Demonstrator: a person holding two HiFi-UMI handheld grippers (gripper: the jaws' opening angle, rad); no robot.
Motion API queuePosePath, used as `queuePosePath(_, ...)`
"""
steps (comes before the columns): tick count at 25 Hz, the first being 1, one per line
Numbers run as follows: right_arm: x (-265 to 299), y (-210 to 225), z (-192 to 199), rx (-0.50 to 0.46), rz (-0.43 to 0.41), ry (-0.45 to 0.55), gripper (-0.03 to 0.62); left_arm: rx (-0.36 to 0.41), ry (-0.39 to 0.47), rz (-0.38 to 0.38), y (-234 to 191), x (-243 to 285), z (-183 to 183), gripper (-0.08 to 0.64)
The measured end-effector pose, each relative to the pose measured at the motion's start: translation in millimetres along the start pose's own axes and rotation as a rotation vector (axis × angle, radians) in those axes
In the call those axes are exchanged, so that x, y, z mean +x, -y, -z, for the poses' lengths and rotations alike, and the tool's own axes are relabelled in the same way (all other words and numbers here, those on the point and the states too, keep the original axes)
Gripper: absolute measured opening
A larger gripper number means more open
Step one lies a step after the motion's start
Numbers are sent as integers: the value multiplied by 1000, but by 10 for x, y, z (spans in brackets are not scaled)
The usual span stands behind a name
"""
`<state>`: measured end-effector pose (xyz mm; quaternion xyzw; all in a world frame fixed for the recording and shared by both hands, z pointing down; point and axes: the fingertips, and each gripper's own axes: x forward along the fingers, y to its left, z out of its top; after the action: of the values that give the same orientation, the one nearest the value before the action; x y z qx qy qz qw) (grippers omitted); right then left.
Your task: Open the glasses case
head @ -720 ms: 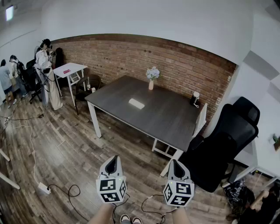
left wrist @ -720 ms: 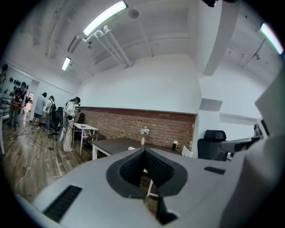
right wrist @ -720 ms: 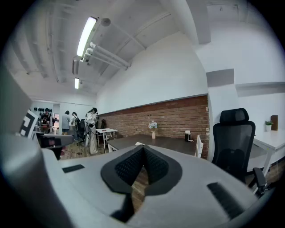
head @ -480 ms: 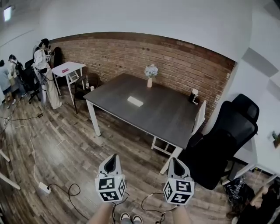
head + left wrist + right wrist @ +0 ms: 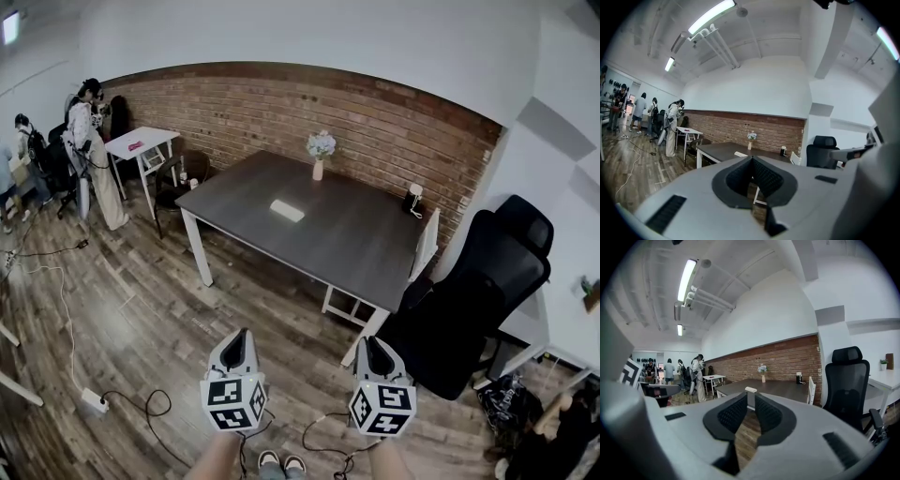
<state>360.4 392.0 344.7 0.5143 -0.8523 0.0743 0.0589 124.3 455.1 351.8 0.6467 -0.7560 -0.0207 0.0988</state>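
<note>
The glasses case point(image 5: 288, 210) is a small white oblong lying flat and closed on the dark table point(image 5: 356, 253), well ahead of me across the wooden floor. It also shows small in the left gripper view point(image 5: 739, 153) and in the right gripper view point(image 5: 750, 390). My left gripper point(image 5: 237, 336) is held low in front of me with its pads point(image 5: 765, 176) meeting at the tips and nothing between them. My right gripper point(image 5: 372, 343) hangs beside it, jaws parted by a narrow slit, empty. Both point roughly level toward the table, far short of it.
A vase of flowers point(image 5: 319, 150) and a small dark device point(image 5: 413, 200) stand on the table's far side. A white chair point(image 5: 427, 255) and a black office chair point(image 5: 473, 309) are at its right end. Cables and a power strip point(image 5: 92, 401) lie on the floor. People point(image 5: 86, 141) stand at the back left.
The table and case sit slightly higher and further left in the head view than before. Both grippers keep the same place in the picture and the same jaw state.
</note>
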Motion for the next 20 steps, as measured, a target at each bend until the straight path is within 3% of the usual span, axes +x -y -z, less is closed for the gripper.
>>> queuePosePath(1,10,-14,14,-1,-5,-5,71,-1,-1,1,-8,5,3,-2)
queuePosePath(7,58,-118,52,-24,-6,-11,184,1,-3,2,-120,28,9,-2)
queuePosePath(20,384,-168,68,-25,46,-32,199,5,-13,20,-431,313,-14,-2)
